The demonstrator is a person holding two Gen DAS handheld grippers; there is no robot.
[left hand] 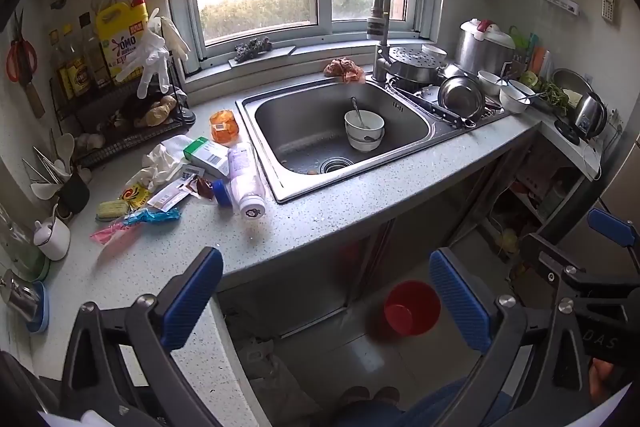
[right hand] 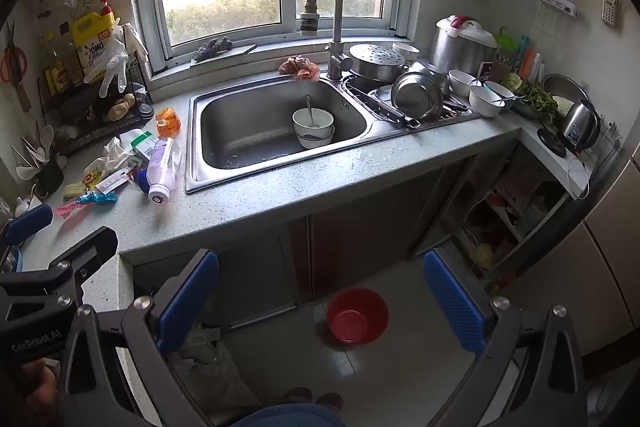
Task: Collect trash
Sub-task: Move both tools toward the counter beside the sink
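Observation:
Trash lies on the grey counter (left hand: 320, 223) left of the sink: a white bottle on its side (left hand: 246, 179) (right hand: 162, 169), a green-and-white box (left hand: 208, 155), an orange plastic cup (left hand: 224, 126) (right hand: 168, 121), crumpled white paper (left hand: 160, 159), sachets (left hand: 172, 193), and blue and pink wrappers (left hand: 136, 221) (right hand: 96, 198). A red bucket (left hand: 412, 307) (right hand: 357, 314) stands on the floor below. My left gripper (left hand: 326, 301) is open and empty, held before the counter edge. My right gripper (right hand: 320, 303) is open and empty above the floor.
The steel sink (left hand: 340, 131) holds stacked bowls with a spoon (left hand: 364, 129). Pots and bowls (left hand: 460, 95) fill the drain rack on the right. A wire rack with bottles and gloves (left hand: 116, 67) stands at left. A kettle (left hand: 588, 115) sits far right.

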